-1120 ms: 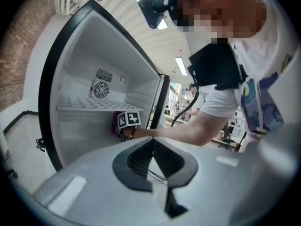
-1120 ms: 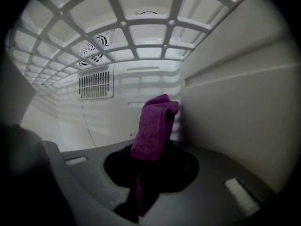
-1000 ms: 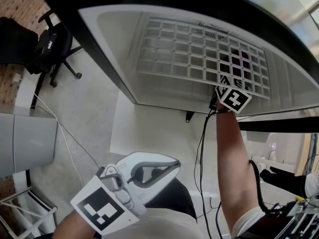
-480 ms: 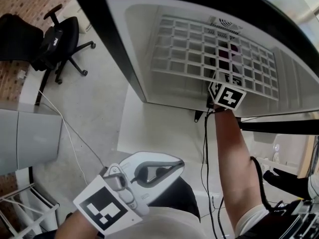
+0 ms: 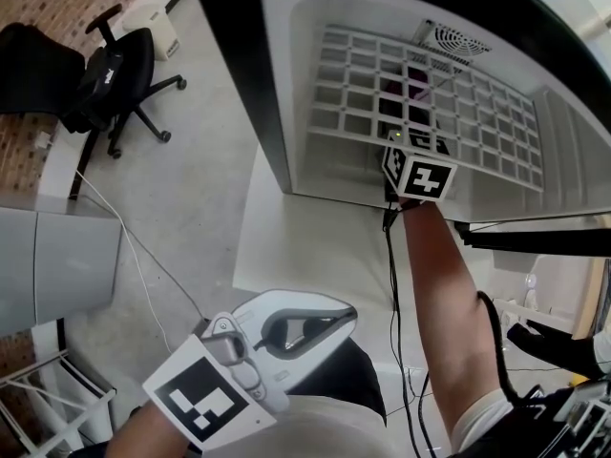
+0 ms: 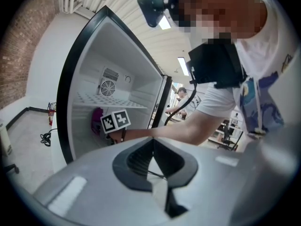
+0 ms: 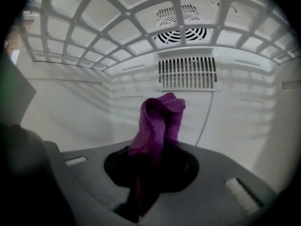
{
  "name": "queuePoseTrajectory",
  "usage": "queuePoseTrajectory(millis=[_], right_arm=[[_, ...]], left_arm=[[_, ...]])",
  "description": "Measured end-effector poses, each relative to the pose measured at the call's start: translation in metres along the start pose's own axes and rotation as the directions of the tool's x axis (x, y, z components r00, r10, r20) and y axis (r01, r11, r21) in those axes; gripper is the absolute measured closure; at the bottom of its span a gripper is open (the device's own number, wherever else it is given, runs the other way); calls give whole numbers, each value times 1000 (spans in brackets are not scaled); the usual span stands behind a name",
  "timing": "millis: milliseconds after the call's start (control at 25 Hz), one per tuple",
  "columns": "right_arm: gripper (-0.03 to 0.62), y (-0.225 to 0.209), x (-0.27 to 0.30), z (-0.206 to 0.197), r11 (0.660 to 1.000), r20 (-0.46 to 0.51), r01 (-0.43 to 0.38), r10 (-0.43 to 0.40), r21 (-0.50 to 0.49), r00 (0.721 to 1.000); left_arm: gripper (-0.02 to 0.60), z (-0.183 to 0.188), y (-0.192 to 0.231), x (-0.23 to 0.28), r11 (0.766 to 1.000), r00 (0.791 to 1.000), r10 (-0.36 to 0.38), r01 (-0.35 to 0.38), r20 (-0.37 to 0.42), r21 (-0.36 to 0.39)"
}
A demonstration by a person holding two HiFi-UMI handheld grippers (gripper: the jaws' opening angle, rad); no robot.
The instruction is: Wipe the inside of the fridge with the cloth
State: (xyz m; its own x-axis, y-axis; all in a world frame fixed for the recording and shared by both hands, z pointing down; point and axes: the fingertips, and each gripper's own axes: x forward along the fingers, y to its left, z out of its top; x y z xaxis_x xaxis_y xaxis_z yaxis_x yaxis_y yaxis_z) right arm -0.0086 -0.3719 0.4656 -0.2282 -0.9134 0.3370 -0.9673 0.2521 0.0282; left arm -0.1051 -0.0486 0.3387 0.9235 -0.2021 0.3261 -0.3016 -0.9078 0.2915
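Pinching a fuzzy purple cloth (image 7: 157, 121), right gripper (image 7: 150, 173) faces fridge's (image 7: 94, 102) ribbed wall.
Cloth bunches beyond its fingers; left gripper's (image 6: 153, 168) smooth fingers press together, empty.

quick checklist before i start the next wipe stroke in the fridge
1. Cloth gripped: ok, the right tongs are shut on it and it stands up from the jaws.
2. Fridge open: ok.
3. Right tongs inside the compartment: ok, they sit below the wire shelf.
4. Cloth touching the back wall: cannot tell, it points toward the wall but contact is not visible.
5. Left tongs out of the way: ok, they are shut, hold nothing and are low outside the fridge.
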Motion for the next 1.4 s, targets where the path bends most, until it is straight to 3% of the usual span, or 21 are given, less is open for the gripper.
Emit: queuePoseTrajectory(millis=[200,600,720,880,1040,1400], right_arm=[[534,21,7,4,999,-2,-49,49,-13,999],[534,60,15,2,982,-17,-176,175,-64,984],[534,74,16,6,971,-7,-222,222,-86,975],[534,93,15,11,946,-2,-306,307,-110,952],[534,112,11,12,915,-7,-383,385,-126,923],[534,113,8,18,907,23,-386,395,-169,918]], left_arm=[[575,-1,-1,-1,1000,1000,-10,10,2,-10],[575,-4,2,24,986,988,-155,154,-7,-60],[575,-10,9,28,981,981,-193,193,-20,-18],[575,-10,19,31,981,982,-186,184,-18,-64],[575,-13,27,31,983,984,-175,174,-20,-58],[575,-21,29,31,985,986,-164,162,-26,-66]])
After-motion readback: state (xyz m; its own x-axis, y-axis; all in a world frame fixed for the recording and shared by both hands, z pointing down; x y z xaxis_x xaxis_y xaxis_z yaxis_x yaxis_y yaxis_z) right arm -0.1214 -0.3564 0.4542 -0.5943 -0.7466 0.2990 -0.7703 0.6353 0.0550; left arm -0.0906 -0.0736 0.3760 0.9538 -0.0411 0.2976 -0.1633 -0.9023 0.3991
